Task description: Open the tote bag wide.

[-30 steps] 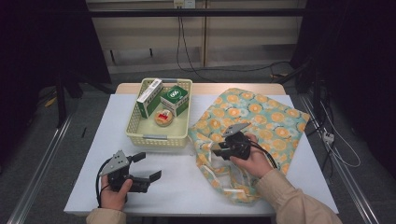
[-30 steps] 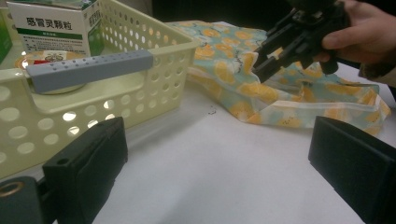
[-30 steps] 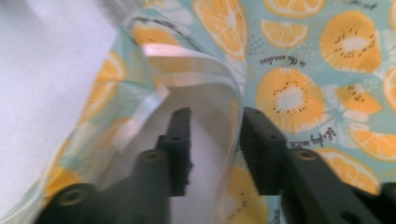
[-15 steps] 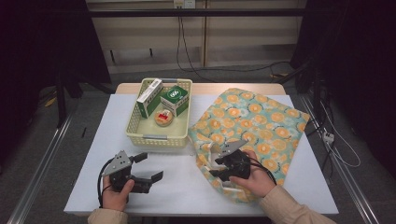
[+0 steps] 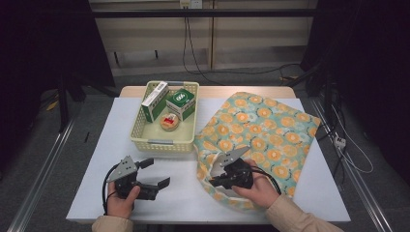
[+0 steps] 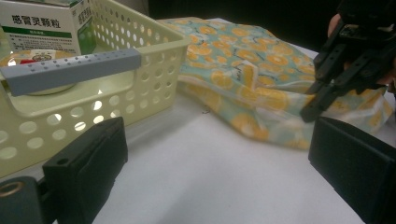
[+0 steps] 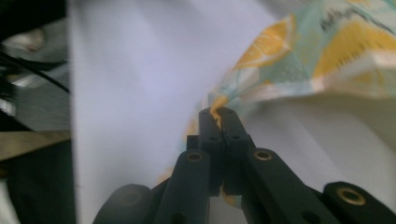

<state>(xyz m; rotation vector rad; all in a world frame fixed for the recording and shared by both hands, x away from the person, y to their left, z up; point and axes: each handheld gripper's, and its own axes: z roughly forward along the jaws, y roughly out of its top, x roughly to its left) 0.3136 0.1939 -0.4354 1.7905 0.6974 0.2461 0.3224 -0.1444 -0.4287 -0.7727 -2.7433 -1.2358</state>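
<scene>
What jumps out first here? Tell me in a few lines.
The orange-patterned cloth bag sprawls over the right half of the white table. The right hand-held gripper has just closed its jaws on the bag's near edge. At back left, a pale yellow basket holds two green-and-white boxes and a small round tin, while the left hand-held gripper waits open in front of it.

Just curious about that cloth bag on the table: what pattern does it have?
The bag is pale turquoise, printed all over with orange slices. It shows best in the high view.
</scene>
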